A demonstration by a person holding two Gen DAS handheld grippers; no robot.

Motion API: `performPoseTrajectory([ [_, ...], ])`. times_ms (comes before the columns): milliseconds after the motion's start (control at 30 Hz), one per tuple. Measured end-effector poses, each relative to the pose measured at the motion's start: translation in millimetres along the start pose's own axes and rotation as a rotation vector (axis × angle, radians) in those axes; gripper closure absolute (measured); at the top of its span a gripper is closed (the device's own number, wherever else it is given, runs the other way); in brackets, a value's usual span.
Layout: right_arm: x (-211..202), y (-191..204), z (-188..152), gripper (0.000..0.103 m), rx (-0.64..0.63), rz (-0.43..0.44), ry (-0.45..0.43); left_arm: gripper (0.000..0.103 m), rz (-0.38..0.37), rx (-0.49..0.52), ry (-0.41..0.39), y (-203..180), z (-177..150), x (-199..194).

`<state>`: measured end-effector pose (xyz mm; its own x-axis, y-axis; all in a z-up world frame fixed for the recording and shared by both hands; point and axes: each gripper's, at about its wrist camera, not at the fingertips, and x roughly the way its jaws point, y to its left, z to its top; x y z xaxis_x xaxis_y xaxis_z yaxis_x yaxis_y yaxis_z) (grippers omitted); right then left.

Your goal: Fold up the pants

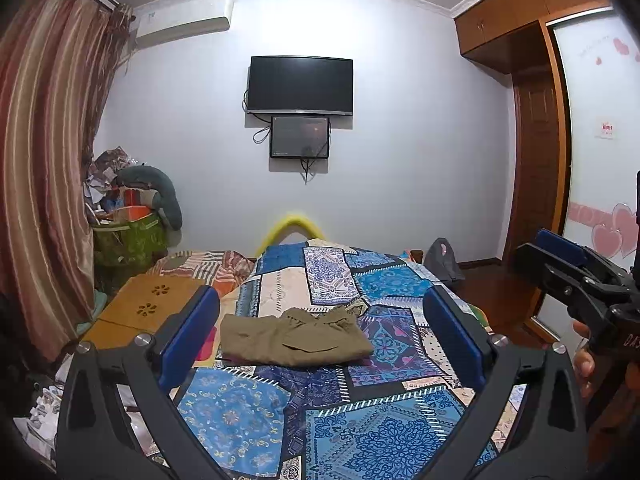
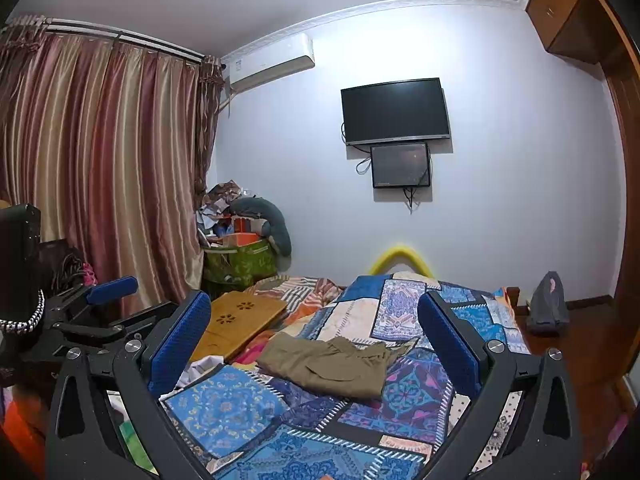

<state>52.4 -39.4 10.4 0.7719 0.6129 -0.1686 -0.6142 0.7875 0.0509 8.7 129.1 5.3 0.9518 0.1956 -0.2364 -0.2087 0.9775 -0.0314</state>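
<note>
Olive-green pants (image 1: 296, 338) lie folded in a compact rectangle on the blue patchwork bedspread (image 1: 360, 428), ahead of both grippers. They also show in the right wrist view (image 2: 328, 364). My left gripper (image 1: 320, 328) is open and empty, held above the bed, its blue pads framing the pants. My right gripper (image 2: 316, 336) is open and empty too, raised over the bed. It appears at the right edge of the left wrist view (image 1: 568, 256), and the left gripper appears at the left edge of the right wrist view (image 2: 108, 292).
A wooden lap tray (image 1: 148, 308) lies on the bed's left side, also in the right wrist view (image 2: 236, 324). Striped curtains (image 2: 100, 168) and a full green bin (image 2: 240, 264) stand left. A grey bag (image 2: 548, 304) sits on the floor right. A TV (image 1: 300, 84) hangs on the wall.
</note>
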Motion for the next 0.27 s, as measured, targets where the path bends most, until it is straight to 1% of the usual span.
performPoseTrajectory([
  [267, 0.9, -3.2, -1.8, 0.0, 0.011, -0.004, 0.011, 0.0, 0.001, 0.001, 0.008, -2.2, -2.2, 2.7],
])
